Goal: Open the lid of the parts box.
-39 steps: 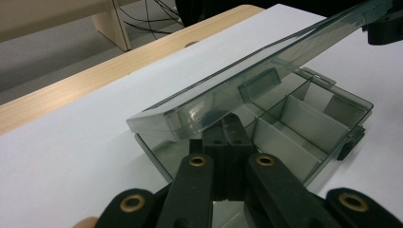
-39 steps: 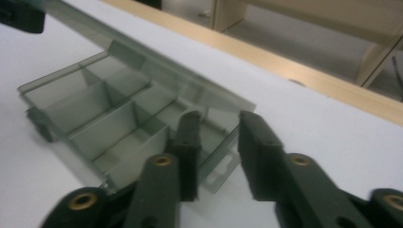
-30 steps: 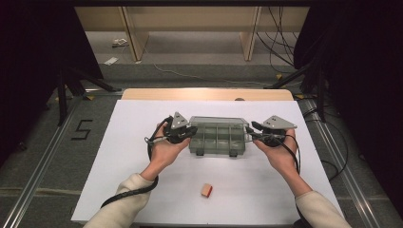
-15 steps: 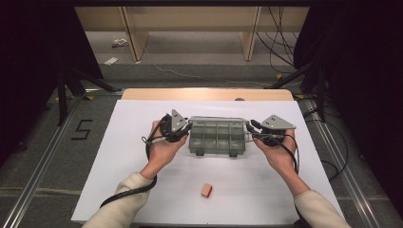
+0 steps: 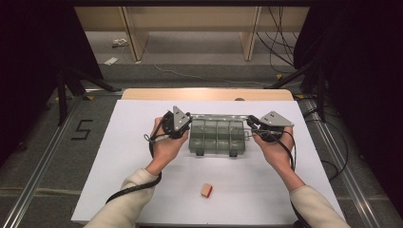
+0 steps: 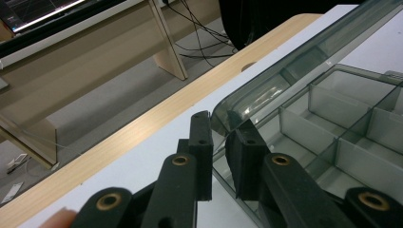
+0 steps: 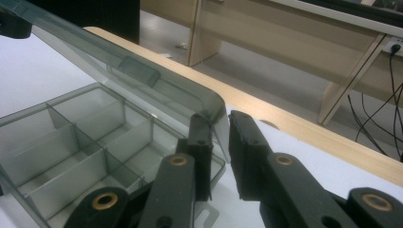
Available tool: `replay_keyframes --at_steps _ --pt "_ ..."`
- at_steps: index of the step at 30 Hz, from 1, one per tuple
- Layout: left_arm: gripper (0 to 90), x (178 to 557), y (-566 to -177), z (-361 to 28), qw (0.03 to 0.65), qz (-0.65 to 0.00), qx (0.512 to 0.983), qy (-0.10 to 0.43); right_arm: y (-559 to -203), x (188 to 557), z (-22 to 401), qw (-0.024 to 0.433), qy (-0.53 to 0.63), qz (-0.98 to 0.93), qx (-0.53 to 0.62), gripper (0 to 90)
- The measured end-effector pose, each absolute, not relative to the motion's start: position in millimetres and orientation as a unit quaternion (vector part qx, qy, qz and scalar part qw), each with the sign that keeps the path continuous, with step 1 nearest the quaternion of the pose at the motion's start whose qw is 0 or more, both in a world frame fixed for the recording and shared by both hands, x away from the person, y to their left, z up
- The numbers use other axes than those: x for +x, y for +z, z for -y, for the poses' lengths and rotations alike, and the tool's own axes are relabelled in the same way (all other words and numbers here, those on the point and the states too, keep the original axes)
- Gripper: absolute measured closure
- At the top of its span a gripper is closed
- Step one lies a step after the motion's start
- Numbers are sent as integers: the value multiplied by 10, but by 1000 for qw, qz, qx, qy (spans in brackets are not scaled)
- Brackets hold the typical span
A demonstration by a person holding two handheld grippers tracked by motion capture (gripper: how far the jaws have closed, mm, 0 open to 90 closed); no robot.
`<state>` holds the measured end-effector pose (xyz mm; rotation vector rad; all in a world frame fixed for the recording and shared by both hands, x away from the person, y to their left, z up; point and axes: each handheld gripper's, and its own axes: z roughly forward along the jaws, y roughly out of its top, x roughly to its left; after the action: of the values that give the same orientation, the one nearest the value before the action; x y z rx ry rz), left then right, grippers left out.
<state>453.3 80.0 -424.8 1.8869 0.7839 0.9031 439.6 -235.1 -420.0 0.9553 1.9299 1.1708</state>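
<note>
- High view: the white table top (image 5: 119,156) takes up the middle and lower part of the frame, with a pale wooden strip (image 5: 206,94) along its far edge and grey floor beyond it.
- At the centre of the frame sits the clear grey compartment box (image 5: 217,137), its dividers marking out rows of small cells; its lid (image 5: 218,115) is raised along the far side.
- The left gripper (image 5: 183,124) meets the box at its left end, the person's left hand (image 5: 164,145) wrapped around the gripper from below.
- The right gripper (image 5: 251,124) meets the box at its right end, held in the right hand (image 5: 275,149).
- Left gripper view: the jaws have just been closing and sit nearly together, with the rounded corner of the lid (image 6: 237,107) pinched between the black pads; the open cells of the box (image 6: 332,128) lie at the right of the frame.
- Right gripper view: the jaws have just been closing and stand narrowly apart around the other lid corner (image 7: 214,111); whether both pads press on it I cannot tell.
- A small orange block (image 5: 206,190) lies alone in the lower centre of the high view, well apart from the box.
</note>
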Motion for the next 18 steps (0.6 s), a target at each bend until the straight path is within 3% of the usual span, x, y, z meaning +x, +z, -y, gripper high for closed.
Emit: replay_keyframes --at_steps 18 --pt "825 4626 -4197 -781 434 -322 757 368 -4128 4486 2283 361 434 -735 375 845"
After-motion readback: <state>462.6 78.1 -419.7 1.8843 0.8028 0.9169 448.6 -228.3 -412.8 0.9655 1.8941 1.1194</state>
